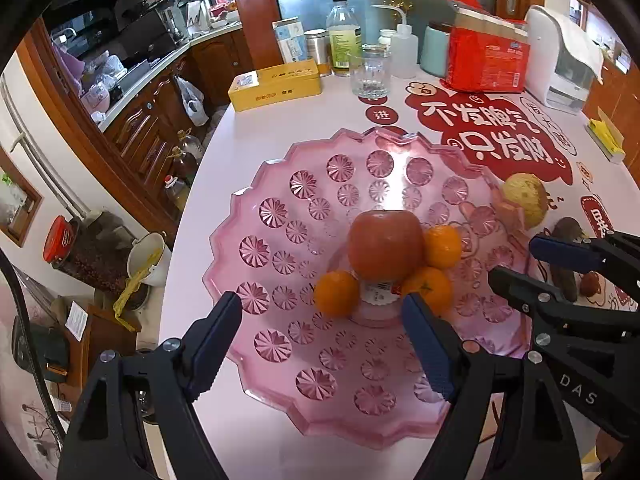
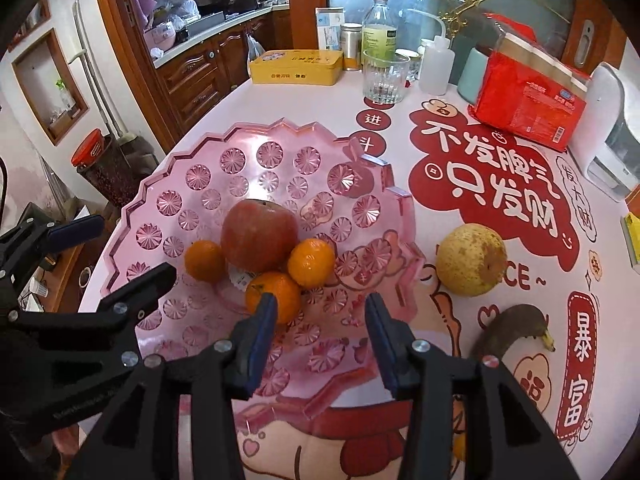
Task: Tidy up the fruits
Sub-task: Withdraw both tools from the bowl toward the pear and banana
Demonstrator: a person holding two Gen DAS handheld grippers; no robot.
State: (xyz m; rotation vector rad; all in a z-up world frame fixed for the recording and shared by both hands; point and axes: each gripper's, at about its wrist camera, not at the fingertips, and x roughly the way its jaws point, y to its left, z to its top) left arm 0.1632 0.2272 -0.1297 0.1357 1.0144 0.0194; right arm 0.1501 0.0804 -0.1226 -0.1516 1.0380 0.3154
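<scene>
A pink glass fruit bowl [image 1: 276, 216] [image 2: 192, 184] holds a red apple [image 1: 385, 245] [image 2: 259, 235] with three small oranges around it [image 1: 337, 293] [image 2: 273, 297]. A yellow pear [image 2: 471, 259] [image 1: 524, 196] and a dark overripe banana [image 2: 508, 332] [image 1: 564, 256] lie on the table right of the bowl. My left gripper [image 1: 322, 344] is open and empty above the bowl's near side. My right gripper [image 2: 320, 340] is open and empty above the bowl's near right rim; it also shows at the right of the left wrist view [image 1: 520, 260].
At the back of the table stand a yellow tin [image 2: 296, 67], a glass tumbler [image 2: 385, 80], bottles [image 2: 378, 32], a red package [image 2: 528, 100] and a white appliance [image 2: 612, 136]. A yellow box [image 1: 606, 140] lies at the right edge. The table's left edge drops to the kitchen floor.
</scene>
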